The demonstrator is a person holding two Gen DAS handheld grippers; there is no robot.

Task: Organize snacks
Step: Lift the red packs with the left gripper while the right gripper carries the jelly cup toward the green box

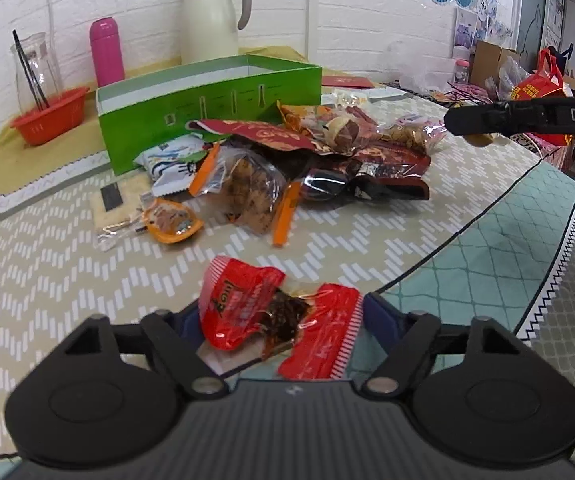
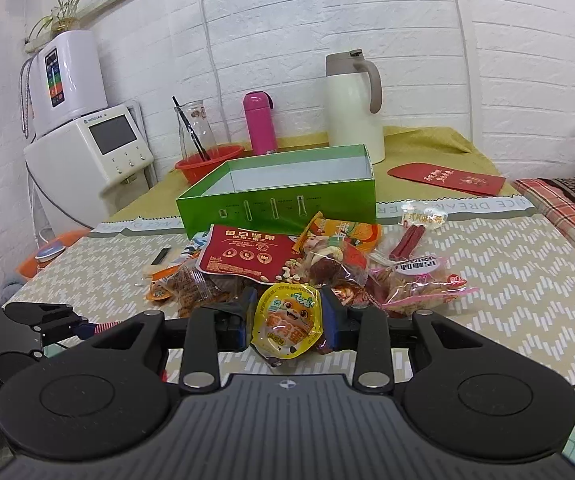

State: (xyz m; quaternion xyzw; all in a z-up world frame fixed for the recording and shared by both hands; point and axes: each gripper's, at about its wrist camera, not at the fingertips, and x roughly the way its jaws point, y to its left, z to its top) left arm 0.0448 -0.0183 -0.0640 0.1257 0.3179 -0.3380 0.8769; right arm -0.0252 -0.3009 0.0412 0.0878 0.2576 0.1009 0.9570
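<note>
Left gripper [image 1: 283, 332]: fingers clamped on red snack packet [image 1: 247, 312], long axis across them, just above the counter [image 1: 47, 280]. Right gripper [image 2: 287, 320]: fingers clamped on yellow cartoon pouch [image 2: 289, 320], upright. Snack pile [image 2: 287, 264] beyond; open green box [image 2: 279, 204] straight behind it, right gripper probably nearer. Counter mat reads "NICE DREAM".
</note>
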